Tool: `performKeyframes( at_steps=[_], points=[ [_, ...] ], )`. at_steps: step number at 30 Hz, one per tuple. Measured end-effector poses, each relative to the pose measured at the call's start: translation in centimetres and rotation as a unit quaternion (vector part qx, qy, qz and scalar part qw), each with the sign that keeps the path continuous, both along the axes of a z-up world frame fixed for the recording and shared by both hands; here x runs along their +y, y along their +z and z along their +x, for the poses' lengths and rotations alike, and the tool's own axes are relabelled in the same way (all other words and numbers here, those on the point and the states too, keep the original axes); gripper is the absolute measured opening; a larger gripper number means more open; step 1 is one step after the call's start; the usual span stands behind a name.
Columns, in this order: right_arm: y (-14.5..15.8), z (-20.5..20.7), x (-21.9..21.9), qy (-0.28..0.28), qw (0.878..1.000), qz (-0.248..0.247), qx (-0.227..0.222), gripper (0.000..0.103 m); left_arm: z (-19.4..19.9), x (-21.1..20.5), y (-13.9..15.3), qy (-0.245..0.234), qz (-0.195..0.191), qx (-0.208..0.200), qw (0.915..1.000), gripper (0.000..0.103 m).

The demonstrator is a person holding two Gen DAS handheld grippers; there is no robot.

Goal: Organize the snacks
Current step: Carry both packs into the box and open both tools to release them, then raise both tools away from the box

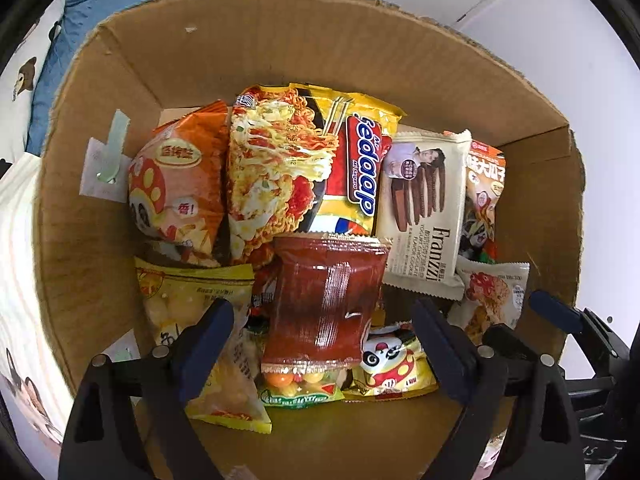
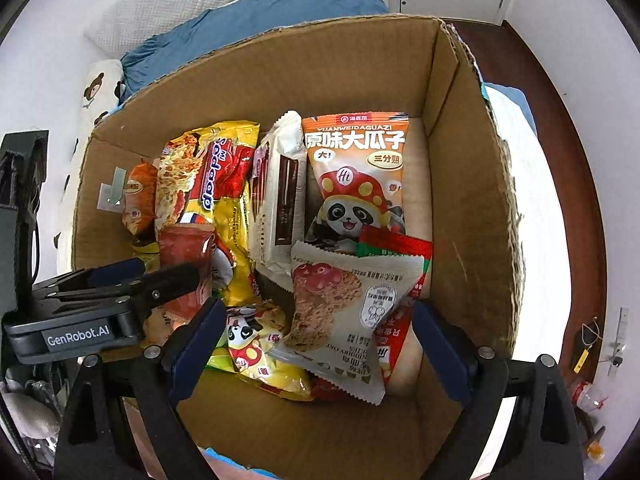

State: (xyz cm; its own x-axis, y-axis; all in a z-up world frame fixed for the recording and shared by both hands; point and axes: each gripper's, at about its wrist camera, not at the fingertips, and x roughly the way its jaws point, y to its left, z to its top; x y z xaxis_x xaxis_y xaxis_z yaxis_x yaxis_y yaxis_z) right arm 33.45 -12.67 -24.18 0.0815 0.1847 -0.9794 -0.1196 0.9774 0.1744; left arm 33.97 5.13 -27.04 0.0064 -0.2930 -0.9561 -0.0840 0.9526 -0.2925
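Cardboard box point(image 1: 280, 40) packed with snacks, both tools poised over it, pointing down. Left tool point(image 1: 322, 344) has its jaws apart, a red packet point(image 1: 328, 300) lying loose between the fingers, nothing pinched. Right tool point(image 2: 320, 344) is spread wide too, with an oat-cookie packet point(image 2: 340, 320) lying below the gap, unclamped. Behind them stand the noodles point(image 1: 304, 160), a Franzzi pack point(image 1: 424, 208) and the seeds bag point(image 2: 356, 176) along the far wall. Blue bedding point(image 2: 256, 12) lies beyond the box.
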Motion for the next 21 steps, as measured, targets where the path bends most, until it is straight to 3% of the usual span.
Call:
performKeyframes(
  at_steps=[7,11,21],
  points=[
    [2.7,-2.2,-0.3,-0.002,0.999,-0.020,-0.040,0.096,-3.5,0.9,4.2,0.012,0.033,-0.074,0.9967,0.091],
    [4.8,-4.1,-0.7,-0.002,0.997,-0.032,-0.074,0.096,-6.2,1.0,7.0,0.012,0.072,-0.124,0.9895,0.091],
    [9.7,-9.3,-1.0,-0.005,0.989,-0.027,-0.143,0.096,-11.3,1.2,12.1,0.026,0.102,-0.213,0.9713,0.091]
  ],
)
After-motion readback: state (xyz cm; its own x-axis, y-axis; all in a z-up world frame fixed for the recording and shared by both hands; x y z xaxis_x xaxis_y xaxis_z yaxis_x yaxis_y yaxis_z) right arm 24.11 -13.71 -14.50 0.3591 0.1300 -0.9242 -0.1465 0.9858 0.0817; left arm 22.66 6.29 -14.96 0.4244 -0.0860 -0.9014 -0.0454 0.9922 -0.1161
